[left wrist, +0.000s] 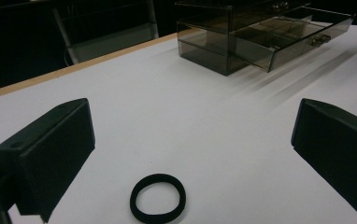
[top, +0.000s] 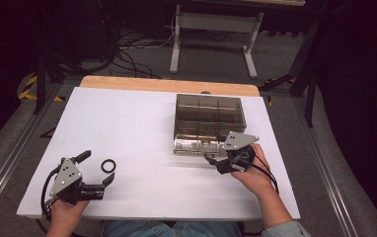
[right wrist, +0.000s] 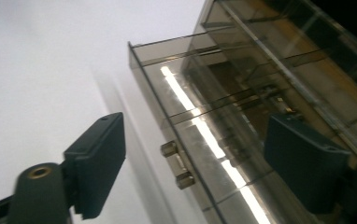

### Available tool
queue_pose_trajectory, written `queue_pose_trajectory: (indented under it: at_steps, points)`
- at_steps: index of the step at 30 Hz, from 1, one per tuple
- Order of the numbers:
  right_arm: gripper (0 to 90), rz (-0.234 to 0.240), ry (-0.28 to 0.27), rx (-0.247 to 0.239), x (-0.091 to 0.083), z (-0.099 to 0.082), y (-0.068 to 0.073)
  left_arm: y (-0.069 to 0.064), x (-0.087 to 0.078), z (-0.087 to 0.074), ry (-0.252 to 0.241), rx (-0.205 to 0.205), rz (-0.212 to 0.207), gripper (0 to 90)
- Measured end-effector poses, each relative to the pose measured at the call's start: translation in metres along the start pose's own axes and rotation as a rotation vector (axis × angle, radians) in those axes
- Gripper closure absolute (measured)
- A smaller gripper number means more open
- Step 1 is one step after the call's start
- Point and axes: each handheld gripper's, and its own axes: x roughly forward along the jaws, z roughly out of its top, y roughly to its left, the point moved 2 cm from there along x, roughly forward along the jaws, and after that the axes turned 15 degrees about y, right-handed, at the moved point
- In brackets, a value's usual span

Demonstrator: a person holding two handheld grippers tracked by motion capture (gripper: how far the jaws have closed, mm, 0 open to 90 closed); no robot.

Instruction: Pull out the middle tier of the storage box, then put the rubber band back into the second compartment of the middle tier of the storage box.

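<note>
Showing both claws spread apart and empty. Left claw point(top: 108, 180), at 7 o'clock on the white counter point(top: 127, 123), points toward 1 o'clock; a black ring point(top: 108, 165) lies flat just beyond its tips, between the jaws in the left gripper view point(left wrist: 158, 197). Right claw point(top: 215, 163), at 4 o'clock, faces the smoky plastic box point(top: 208, 116); its drawer point(right wrist: 200, 140) stands pulled out, the small knob point(right wrist: 176, 163) between the jaws, untouched. Judged: the left hand is nearer the ring, the drawer a likely destination.
</note>
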Motion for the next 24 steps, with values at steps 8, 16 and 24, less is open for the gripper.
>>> queue_pose_trajectory:
  at_steps: [8, 16, 24]
  points:
    - [17.4, -0.052, -0.070, 0.021, -0.016, -0.003, 0.006, 0.001, -0.002, 0.001, -0.001, 0.007, 0.004, 0.4]
    - [12.0, -0.043, -0.107, 0.084, -0.028, -0.020, 0.009, 0.002, -0.002, 0.001, -0.003, 0.011, 0.005, 0.4]
    - [5.2, -0.071, -0.178, 0.160, -0.035, -0.043, 0.015, 0.002, -0.003, 0.001, -0.004, 0.013, 0.013, 0.4]
